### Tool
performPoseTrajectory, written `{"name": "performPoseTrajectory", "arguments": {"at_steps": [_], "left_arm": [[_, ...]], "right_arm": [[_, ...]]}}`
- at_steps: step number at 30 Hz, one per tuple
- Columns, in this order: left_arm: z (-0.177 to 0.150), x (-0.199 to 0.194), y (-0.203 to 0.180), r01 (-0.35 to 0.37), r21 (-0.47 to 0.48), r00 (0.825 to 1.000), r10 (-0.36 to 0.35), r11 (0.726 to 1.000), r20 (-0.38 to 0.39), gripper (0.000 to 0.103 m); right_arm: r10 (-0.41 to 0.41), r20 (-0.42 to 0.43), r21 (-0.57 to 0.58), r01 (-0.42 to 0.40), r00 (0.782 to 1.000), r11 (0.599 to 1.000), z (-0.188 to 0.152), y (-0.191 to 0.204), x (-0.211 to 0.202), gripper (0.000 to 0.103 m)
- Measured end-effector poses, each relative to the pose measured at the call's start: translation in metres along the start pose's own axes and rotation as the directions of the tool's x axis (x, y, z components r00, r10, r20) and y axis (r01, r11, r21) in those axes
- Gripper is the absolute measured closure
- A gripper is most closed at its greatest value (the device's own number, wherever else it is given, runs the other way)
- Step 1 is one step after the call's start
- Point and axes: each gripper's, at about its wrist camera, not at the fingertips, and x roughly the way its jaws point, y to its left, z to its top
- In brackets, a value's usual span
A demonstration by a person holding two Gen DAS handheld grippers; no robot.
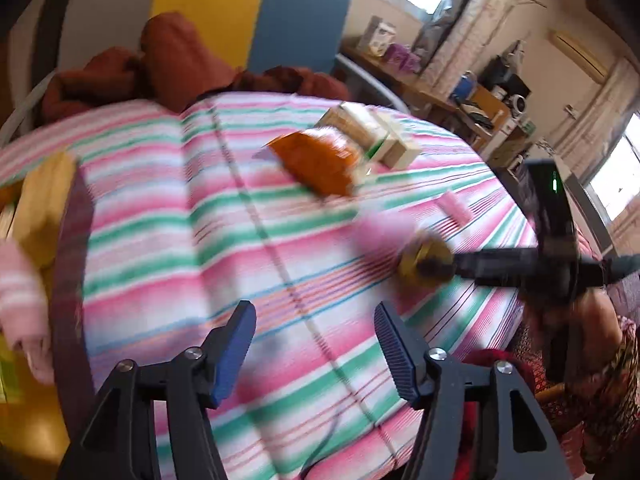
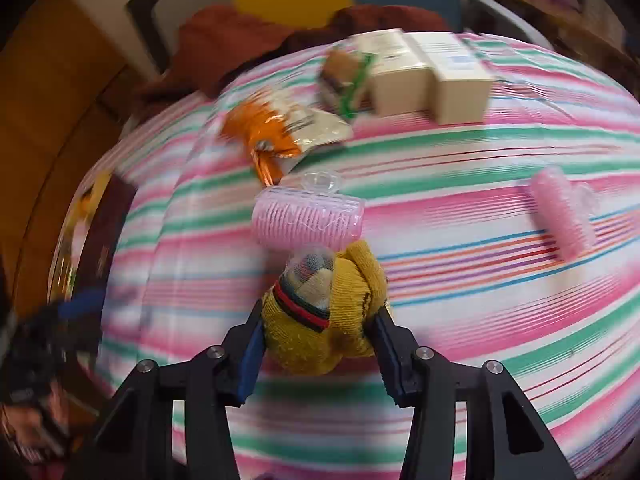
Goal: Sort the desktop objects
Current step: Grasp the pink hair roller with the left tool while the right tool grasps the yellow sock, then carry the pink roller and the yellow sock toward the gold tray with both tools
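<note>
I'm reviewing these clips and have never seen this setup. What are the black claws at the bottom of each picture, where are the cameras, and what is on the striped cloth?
Each claw is a hand-held two-finger gripper with a fisheye camera looking along its fingers. One picture comes from the left gripper, which is open and empty. The other comes from the right gripper, clamped on a rolled mustard-yellow sock. On the pink, green and white striped cloth lie two pink hair rollers, an orange snack packet and two cream cardboard boxes.
</note>
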Motion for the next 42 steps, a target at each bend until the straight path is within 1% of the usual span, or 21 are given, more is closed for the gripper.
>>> {"name": "performPoseTrajectory", "arguments": {"at_steps": [2,5,9,12,13,16,17,19,20,21,23,24,26,27,29,32,33,35,38,40,42], "left_arm": [[0.011,0.008,-0.010,0.011,0.039,1.000,-0.011,0.999,-0.005,0.038],[0.023,0.029,-0.025,0.027,0.099,0.998,-0.022,0.995,-0.051,0.034],[0.033,0.062,-0.044,0.082,0.170,0.991,-0.062,0.982,-0.120,0.034],[0.036,0.085,-0.053,0.076,0.238,0.985,-0.035,0.968,-0.171,0.034],[0.038,0.090,-0.054,0.089,0.247,0.982,-0.043,0.965,-0.185,0.035],[0.044,0.104,-0.046,0.143,0.203,0.968,-0.094,0.969,-0.232,0.035],[0.044,0.111,-0.041,0.133,0.185,0.966,-0.086,0.974,-0.243,0.035],[0.041,0.119,-0.040,0.118,0.207,0.967,-0.065,0.971,-0.247,0.036],[0.039,0.118,-0.044,0.103,0.237,0.975,-0.052,0.966,-0.214,0.042],[0.037,0.119,-0.047,0.087,0.257,0.978,-0.034,0.963,-0.206,0.046],[0.033,0.118,-0.053,0.063,0.281,0.983,-0.011,0.958,-0.184,0.068],[0.030,0.117,-0.054,0.054,0.292,0.984,-0.001,0.955,-0.177,0.074],[0.025,0.115,-0.054,0.017,0.321,0.988,0.034,0.947,-0.153,0.091],[0.023,0.113,-0.051,0.014,0.317,0.988,0.036,0.948,-0.152,0.094],[0.021,0.107,-0.041,0.040,0.270,0.988,0.002,0.962,-0.153,0.096],[0.015,0.094,-0.035,0.048,0.278,0.990,-0.009,0.960,-0.139,0.095],[0.015,0.092,-0.036,0.054,0.285,0.991,-0.017,0.957,-0.130,0.092],[0.018,0.086,-0.042,0.085,0.299,0.992,-0.051,0.950,-0.119,0.066],[0.033,0.086,-0.060,0.065,0.375,0.996,-0.040,0.925,-0.075,0.045],[0.044,0.098,-0.076,0.053,0.479,0.996,-0.013,0.876,-0.087,0.042],[0.048,0.116,-0.087,0.037,0.586,0.990,0.050,0.809,-0.130,0.042]], "right_arm": [[0.022,-0.038,-0.082,-0.025,0.999,0.996,-0.007,0.016,0.005,0.053],[-0.018,-0.049,-0.165,0.010,0.999,0.986,-0.011,0.027,0.007,0.053],[-0.005,-0.058,-0.119,-0.002,0.998,0.993,-0.007,0.014,0.008,0.053],[-0.007,-0.060,-0.117,0.000,0.998,0.993,-0.005,0.013,0.009,0.053],[-0.008,-0.062,-0.120,0.001,0.998,0.993,-0.005,0.013,0.009,0.052],[-0.035,-0.066,-0.113,0.027,0.997,0.993,-0.004,0.010,0.011,0.052],[-0.027,-0.069,-0.102,0.020,0.997,0.995,-0.003,0.007,0.011,0.052],[-0.023,-0.069,-0.103,0.016,0.997,0.995,-0.003,0.008,0.011,0.051],[-0.036,-0.068,-0.121,0.027,0.997,0.992,-0.003,0.010,0.012,0.051],[-0.048,-0.064,-0.140,0.039,0.997,0.989,-0.004,0.013,0.012,0.051],[-0.057,-0.059,-0.148,0.047,0.997,0.988,-0.002,0.014,0.012,0.051],[-0.057,-0.057,-0.143,0.048,0.997,0.989,-0.001,0.013,0.012,0.051],[-0.058,-0.047,-0.128,0.052,0.997,0.990,0.001,0.011,0.012,0.051],[-0.058,-0.043,-0.120,0.053,0.997,0.991,0.002,0.009,0.011,0.051],[-0.078,-0.037,-0.105,0.073,0.996,0.992,0.003,0.005,0.010,0.051],[-0.114,-0.027,-0.083,0.112,0.993,0.990,0.004,-0.002,0.007,0.051],[-0.121,-0.028,-0.077,0.118,0.992,0.990,0.004,-0.004,0.006,0.051],[-0.121,-0.029,-0.073,0.118,0.992,0.990,0.004,-0.005,0.005,0.051],[-0.136,-0.027,-0.100,0.133,0.990,0.986,0.004,-0.001,0.006,0.051],[-0.136,-0.027,-0.100,0.132,0.990,0.986,0.003,-0.002,0.005,0.051],[-0.129,-0.028,-0.086,0.126,0.991,0.988,0.004,-0.004,0.005,0.051]]}}
